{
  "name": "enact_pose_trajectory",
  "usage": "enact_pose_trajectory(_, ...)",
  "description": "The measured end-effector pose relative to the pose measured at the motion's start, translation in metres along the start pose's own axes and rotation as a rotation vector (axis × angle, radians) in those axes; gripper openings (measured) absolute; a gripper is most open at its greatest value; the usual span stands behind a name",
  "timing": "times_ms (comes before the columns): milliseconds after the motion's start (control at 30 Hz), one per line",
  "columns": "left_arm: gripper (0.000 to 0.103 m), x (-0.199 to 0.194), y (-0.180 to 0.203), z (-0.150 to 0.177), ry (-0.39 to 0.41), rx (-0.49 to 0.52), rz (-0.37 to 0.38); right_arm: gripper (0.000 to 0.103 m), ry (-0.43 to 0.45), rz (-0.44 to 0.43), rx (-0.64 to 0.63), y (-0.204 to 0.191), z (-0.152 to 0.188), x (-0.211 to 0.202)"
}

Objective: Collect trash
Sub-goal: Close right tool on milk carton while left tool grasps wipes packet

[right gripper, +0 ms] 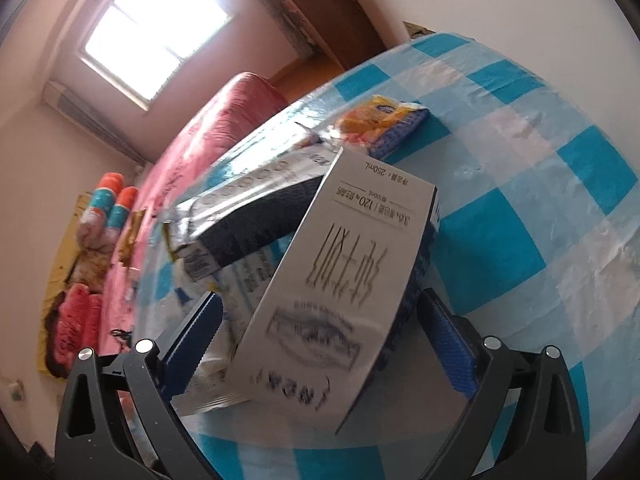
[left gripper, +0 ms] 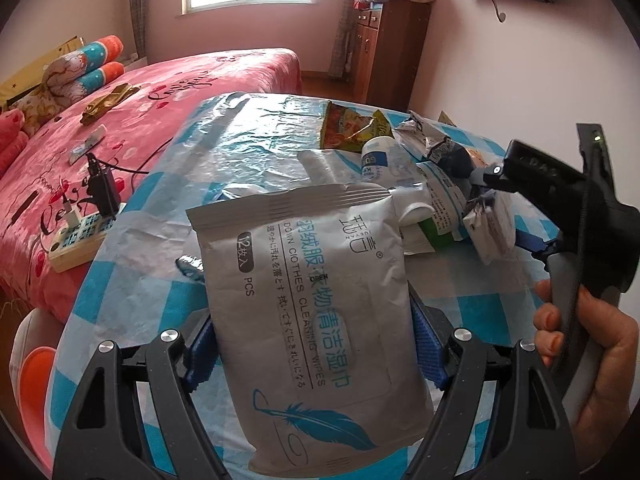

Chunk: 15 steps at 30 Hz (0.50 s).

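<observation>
A white pack of cleaning wipes point(left gripper: 316, 300) with a blue feather print sits between the blue pads of my left gripper point(left gripper: 316, 352), which is shut on its two long edges. In the right wrist view a white milk carton point(right gripper: 344, 288) leans, blurred, between the jaws of my right gripper point(right gripper: 324, 344). Both pads stand clear of the carton, so that gripper is open. A dark blue carton point(right gripper: 248, 208) lies just behind it. In the left wrist view, my right gripper point(left gripper: 498, 212) reaches into the trash pile, held by a hand point(left gripper: 592, 344).
The round table point(left gripper: 256, 148) has a blue-and-white checked plastic cover. Snack wrappers point(left gripper: 352, 128), a white bottle point(left gripper: 380, 156) and a yellow-blue wrapper point(right gripper: 384, 120) lie on it. A pink bed point(left gripper: 160, 92) with a power strip point(left gripper: 76, 240) stands to the left.
</observation>
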<state>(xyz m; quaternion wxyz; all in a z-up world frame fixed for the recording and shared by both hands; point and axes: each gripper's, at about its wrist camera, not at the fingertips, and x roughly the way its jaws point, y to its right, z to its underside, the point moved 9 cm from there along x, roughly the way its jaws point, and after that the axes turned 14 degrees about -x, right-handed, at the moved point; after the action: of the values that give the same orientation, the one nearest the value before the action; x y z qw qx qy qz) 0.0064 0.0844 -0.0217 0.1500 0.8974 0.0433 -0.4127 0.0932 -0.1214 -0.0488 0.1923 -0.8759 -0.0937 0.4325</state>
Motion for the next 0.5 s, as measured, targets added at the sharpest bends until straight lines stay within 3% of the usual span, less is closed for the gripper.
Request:
enact_pose_trajectory(267, 0.080, -0.002, -0.012, 0.002, 0.004, -0.011, -0.010, 0.095, 0.017, 0.069, -0.052, 0.012, 0.004, -0.007)
enact_pose_trajectory(333, 0.080, -0.003, -0.015, 0.004, 0.003, -0.013, -0.009, 0.082, 0.018, 0.082, -0.085, 0.014, 0.006, -0.009)
enact_pose_trajectory(500, 0.080, -0.007, -0.021, 0.009, 0.001, -0.016, -0.005, 0.065, 0.019, 0.115, -0.149, 0.019, 0.013, -0.012)
